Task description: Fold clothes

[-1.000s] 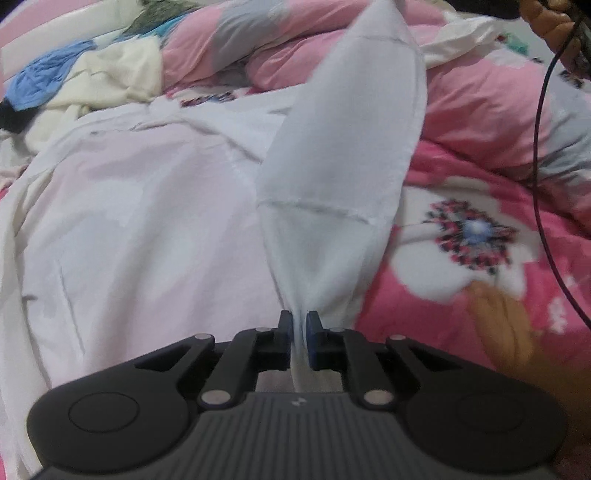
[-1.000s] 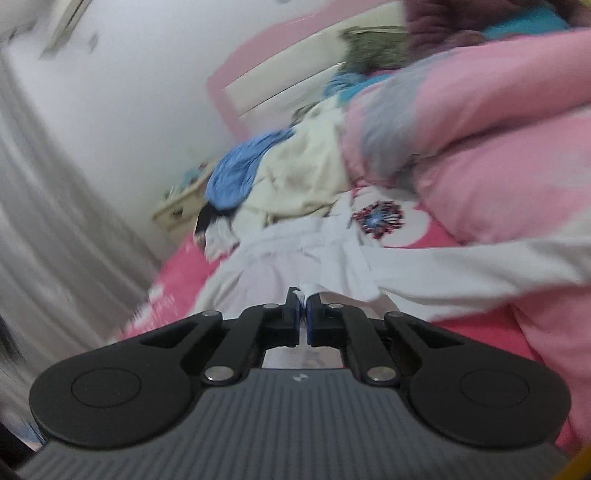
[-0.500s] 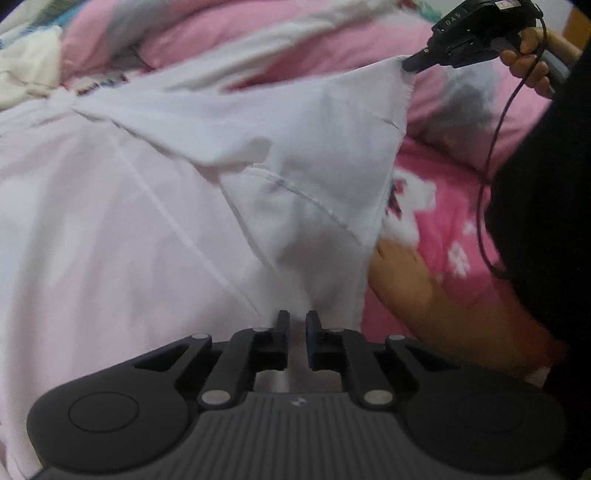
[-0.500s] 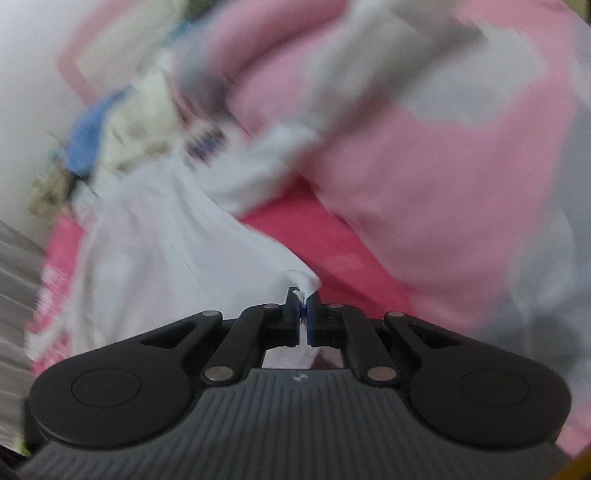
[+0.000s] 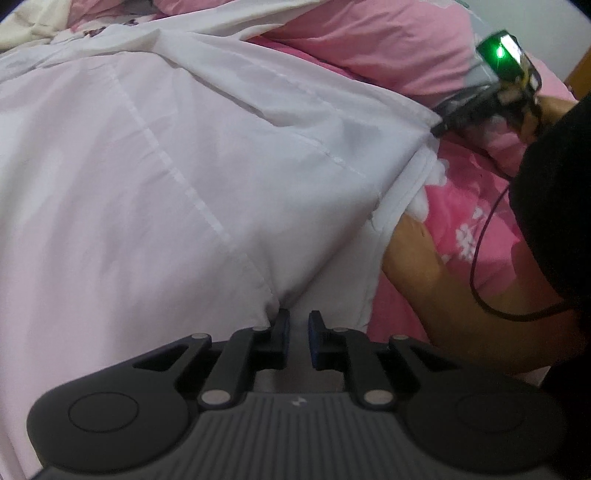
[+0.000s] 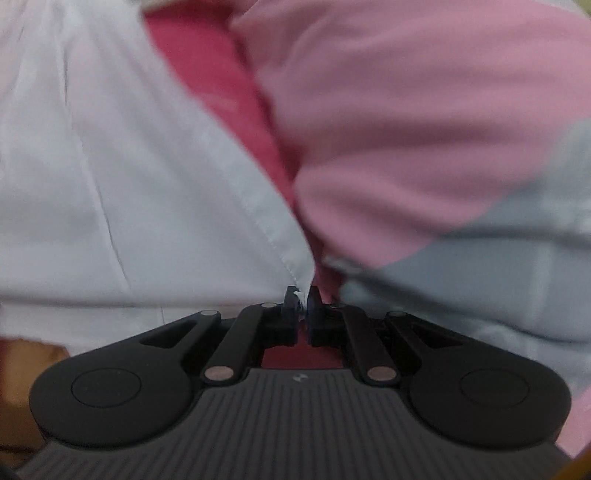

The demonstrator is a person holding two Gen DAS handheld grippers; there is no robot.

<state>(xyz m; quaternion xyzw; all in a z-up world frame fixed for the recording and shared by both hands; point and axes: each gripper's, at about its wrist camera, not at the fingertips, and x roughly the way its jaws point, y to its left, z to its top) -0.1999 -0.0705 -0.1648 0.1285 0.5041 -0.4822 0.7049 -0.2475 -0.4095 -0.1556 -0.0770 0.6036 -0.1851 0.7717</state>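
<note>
A white garment lies spread over the pink floral bedding, with one flap folded across it toward the right. My left gripper hovers low over the near edge of the flap, open by a narrow gap, with cloth lying just ahead of its fingertips. My right gripper is shut on a stitched corner of the white garment. In the left wrist view, the right gripper pins that corner at the far right, a green light glowing on its body.
A pink and grey duvet bulges close beside the right gripper. A person's bare forearm and black sleeve cross the right side, with a black cable hanging there. Cream cloth lies at the far left.
The raised flap has come down and now lies flat across the garment. My left gripper has opened off the cloth. The right gripper carried its corner down to the bedding.
</note>
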